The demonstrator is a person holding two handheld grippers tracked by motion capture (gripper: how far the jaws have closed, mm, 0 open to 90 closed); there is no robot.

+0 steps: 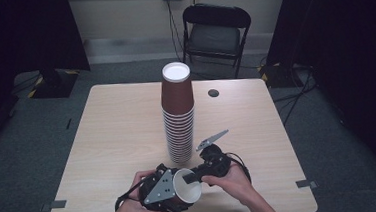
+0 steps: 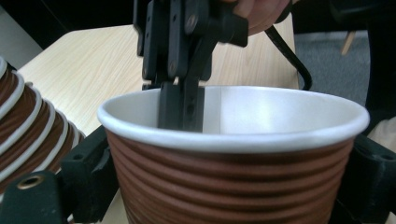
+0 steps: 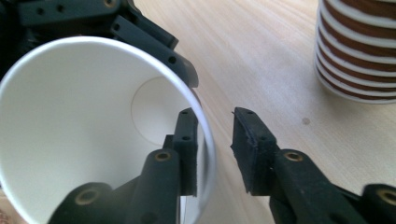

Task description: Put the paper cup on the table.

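Note:
A brown ribbed paper cup with a white inside lies tilted near the table's front edge, its mouth toward my right gripper. My left gripper is shut on it; in the left gripper view its black fingers press both sides of the cup. My right gripper straddles the rim of the cup. One jaw is inside and one outside, with a gap to the outer pad, so it stands open. That gripper dips into the cup from beyond.
A tall stack of the same brown cups stands mid-table just behind the hands, close to the grippers. The light wooden table has a small dark round hole at the back. A black folding chair stands beyond it.

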